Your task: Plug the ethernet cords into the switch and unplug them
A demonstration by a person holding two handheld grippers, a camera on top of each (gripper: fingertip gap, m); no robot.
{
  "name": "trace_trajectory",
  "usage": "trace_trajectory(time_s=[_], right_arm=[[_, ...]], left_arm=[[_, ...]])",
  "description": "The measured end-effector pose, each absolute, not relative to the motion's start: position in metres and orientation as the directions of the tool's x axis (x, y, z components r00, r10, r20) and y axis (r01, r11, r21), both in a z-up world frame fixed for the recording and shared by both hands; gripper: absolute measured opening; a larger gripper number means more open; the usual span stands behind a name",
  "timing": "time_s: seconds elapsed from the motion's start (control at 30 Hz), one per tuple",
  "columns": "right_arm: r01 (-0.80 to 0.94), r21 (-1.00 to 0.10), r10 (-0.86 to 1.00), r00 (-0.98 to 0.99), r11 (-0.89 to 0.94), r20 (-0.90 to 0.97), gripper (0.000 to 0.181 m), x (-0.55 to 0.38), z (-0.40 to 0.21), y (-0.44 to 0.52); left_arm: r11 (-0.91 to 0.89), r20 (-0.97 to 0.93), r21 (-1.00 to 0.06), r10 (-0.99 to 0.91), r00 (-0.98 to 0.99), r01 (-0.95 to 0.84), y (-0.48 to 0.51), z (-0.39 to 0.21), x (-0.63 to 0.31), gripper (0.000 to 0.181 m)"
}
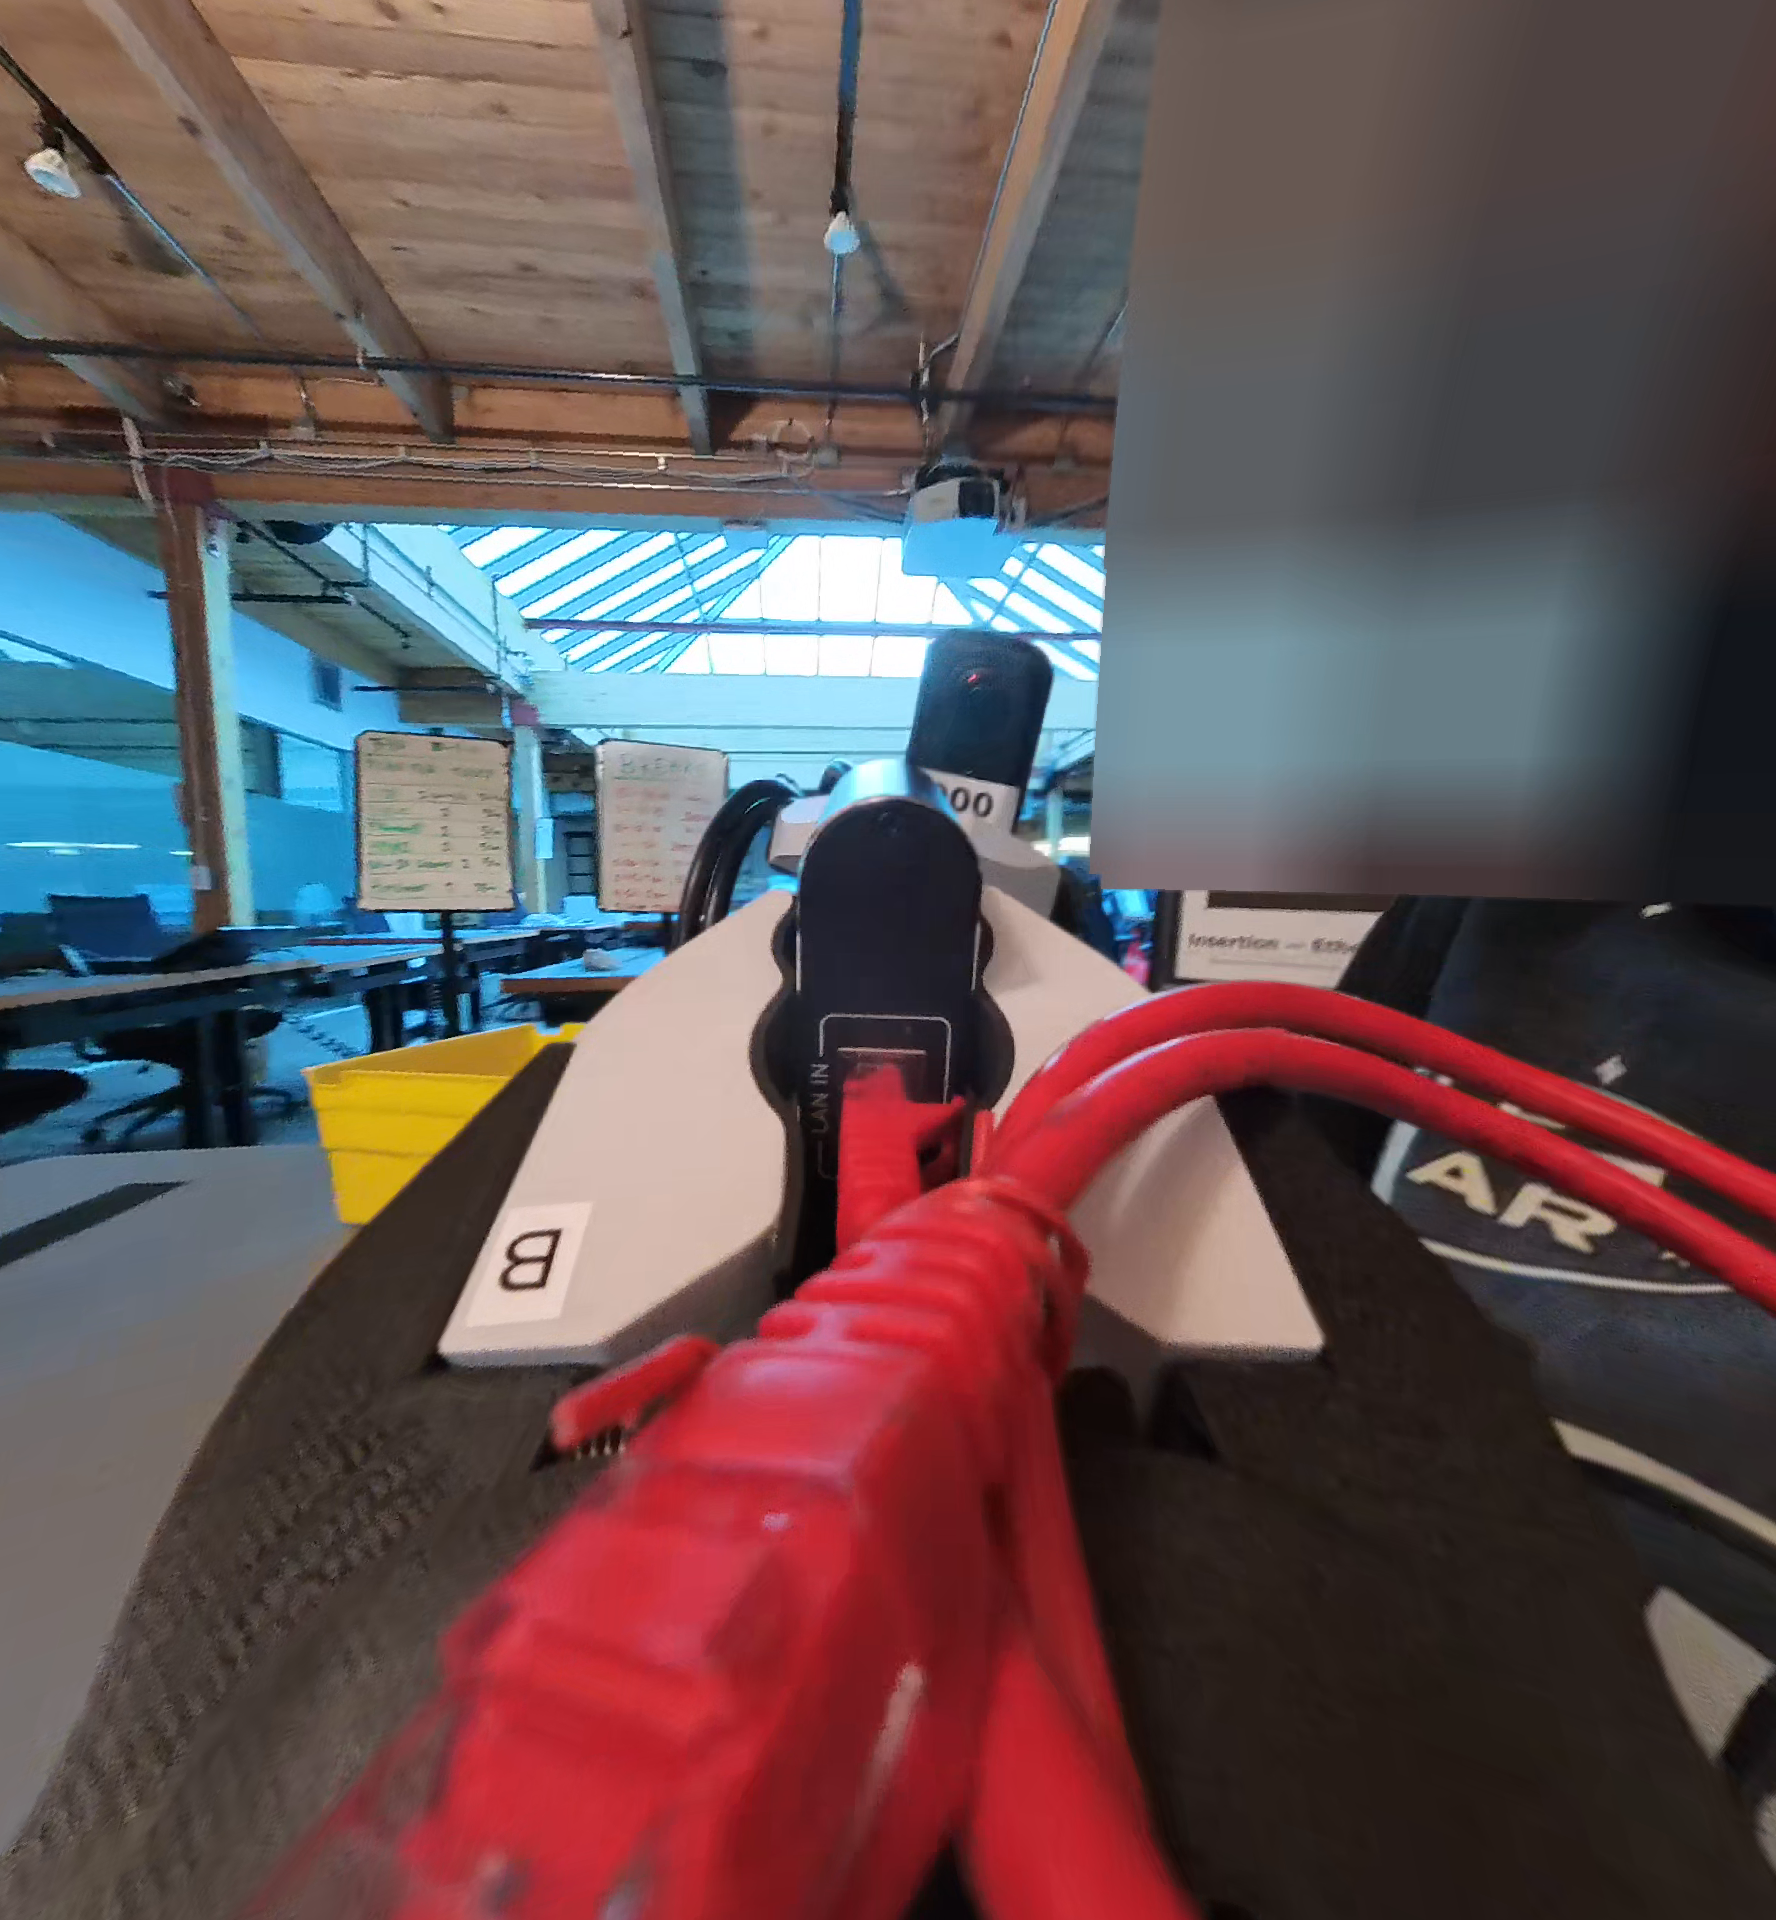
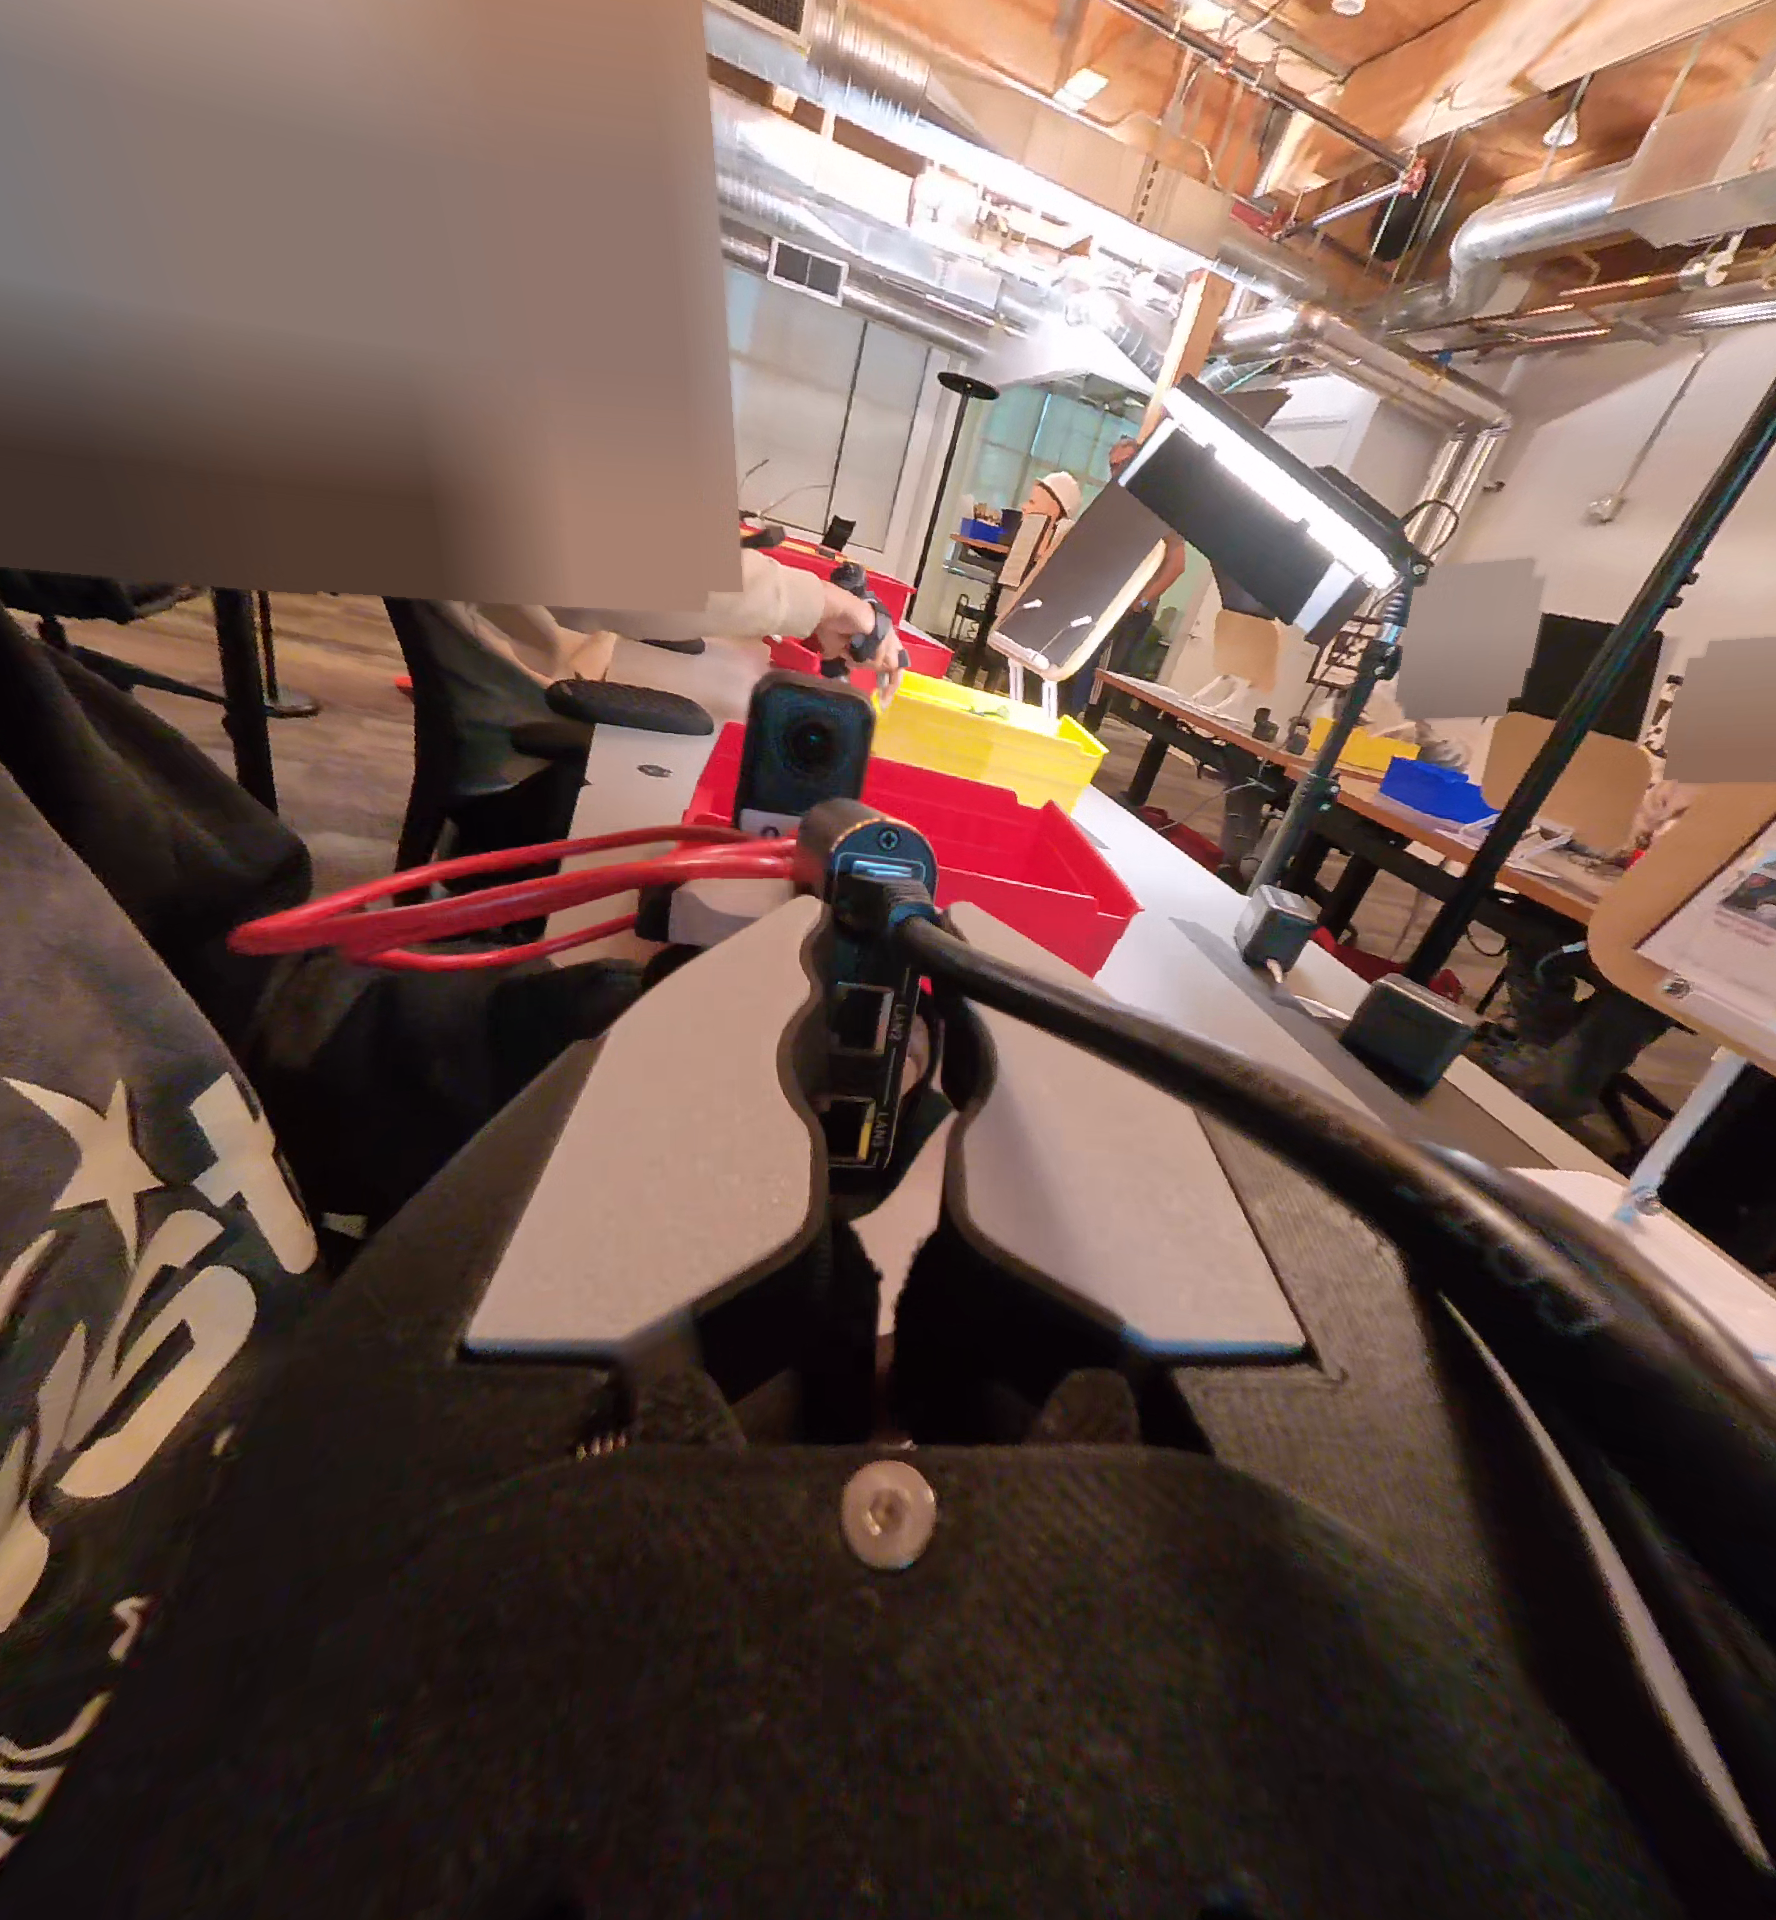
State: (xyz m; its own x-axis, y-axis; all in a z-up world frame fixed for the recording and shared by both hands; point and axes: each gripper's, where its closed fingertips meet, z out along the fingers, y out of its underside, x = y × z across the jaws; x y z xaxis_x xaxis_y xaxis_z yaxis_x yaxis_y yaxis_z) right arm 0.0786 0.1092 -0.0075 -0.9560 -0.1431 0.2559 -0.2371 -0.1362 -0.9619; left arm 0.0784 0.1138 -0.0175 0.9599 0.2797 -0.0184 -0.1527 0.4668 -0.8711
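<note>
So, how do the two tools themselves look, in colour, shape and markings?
Both tools have the same build: a rough black textured body and two flat pale grey angular fingers. The left tool carries a white sticker with a black letter on its left finger. The right tool shows a silver screw in the middle of its body. The person wears a dark printed top.

I observe an exposed timber-joist ceiling (image 1: pixel 468 208), bright slatted skylight (image 1: pixel 801 592), two handwritten whiteboards on stands (image 1: pixel 435 821), long wooden desks (image 1: pixel 136 982), silver ventilation ducts (image 2: pixel 1528 218), lit panel lamp on black stand (image 2: pixel 1279 488), grey tabletop (image 2: pixel 1164 914).
</note>
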Motion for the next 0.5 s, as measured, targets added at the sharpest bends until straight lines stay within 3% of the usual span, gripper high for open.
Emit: trace_trajectory(time_s=[0.27,0.5], right_arm=[[-0.249,-0.962,-0.131,-0.956,-0.108,0.262,0.016,0.0730,-0.0059,0.1099],[-0.285,-0.956,-0.145,-0.945,-0.068,0.292,0.016,0.0736,-0.0045,0.1129]], left_arm=[[0.381,-0.110,-0.879,0.424,0.899,-0.288,0.1163,-0.0197,0.0732,0.027],[0.391,-0.096,-0.880,0.411,0.906,-0.271,0.1192,-0.0187,0.0753,0.027]])
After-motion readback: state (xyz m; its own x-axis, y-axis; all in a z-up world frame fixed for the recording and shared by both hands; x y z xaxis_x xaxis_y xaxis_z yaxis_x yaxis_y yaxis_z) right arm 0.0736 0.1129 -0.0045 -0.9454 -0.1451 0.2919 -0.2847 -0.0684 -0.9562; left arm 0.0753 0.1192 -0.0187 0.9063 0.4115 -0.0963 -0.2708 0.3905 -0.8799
